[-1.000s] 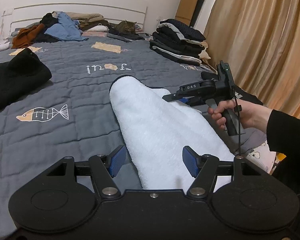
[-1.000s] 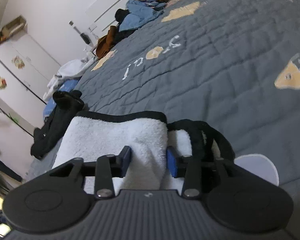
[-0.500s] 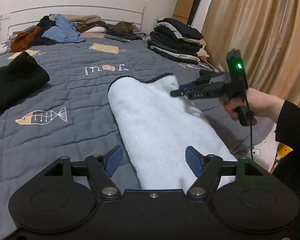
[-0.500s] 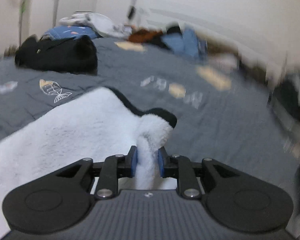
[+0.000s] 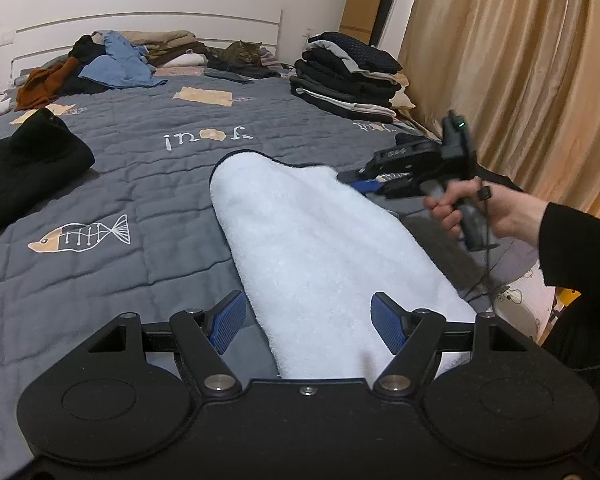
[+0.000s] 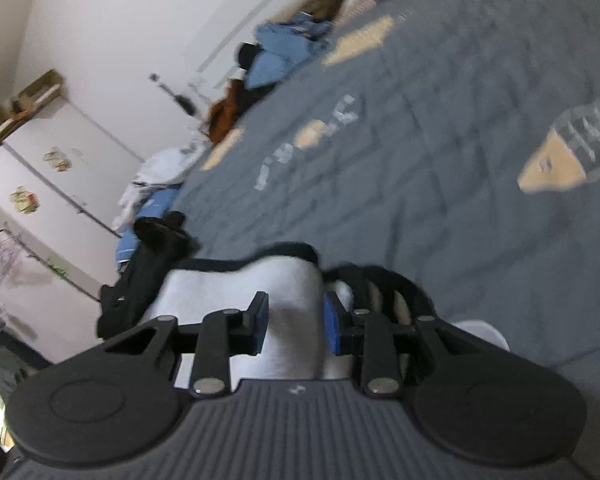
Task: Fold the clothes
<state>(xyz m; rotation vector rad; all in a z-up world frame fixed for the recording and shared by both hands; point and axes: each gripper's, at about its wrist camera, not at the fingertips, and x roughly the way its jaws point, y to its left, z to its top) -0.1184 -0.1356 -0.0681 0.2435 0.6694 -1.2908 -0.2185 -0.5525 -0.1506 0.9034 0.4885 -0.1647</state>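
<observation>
— Two hand-held grippers, one white fleece garment (image 5: pixel 324 248) lying lengthwise on the grey quilted bed (image 5: pixel 148 184). Take the garment as the landmark. What lies to its left?

— A black garment (image 5: pixel 24 172), well apart from it on the quilt. Beyond that, toward the headboard, a heap of loose clothes (image 5: pixel 100 68) in blue, rust and black.

— And at the garment's near end?

— The left hand-held gripper (image 5: pixel 307 322) hovers there with its blue pads (image 5: pixel 228 320) spread wide, one on either side of the white fleece and neither pressing it. It holds nothing.

— Past the far end of the garment?

— A tabby cat (image 5: pixel 244 51) sits by the headboard, and off to the right of it a stack of folded dark clothes (image 5: pixel 348 76) stands on the bed.

— The garment's right edge?

— The right hand-held gripper (image 5: pixel 354 184) reaches in there at the far right corner, held by a hand (image 5: pixel 496 216) in a black sleeve (image 5: pixel 580 248). From its own blurred camera, the pads (image 6: pixel 260 320) stand narrow, with a fold of the white fleece (image 6: pixel 296 320) filling the space between them. A black-trimmed edge (image 6: pixel 380 280) of the garment bunches just right of that fold.

— Further right still?

— Tan curtains (image 5: pixel 520 72) hang beyond the bed's edge.
</observation>
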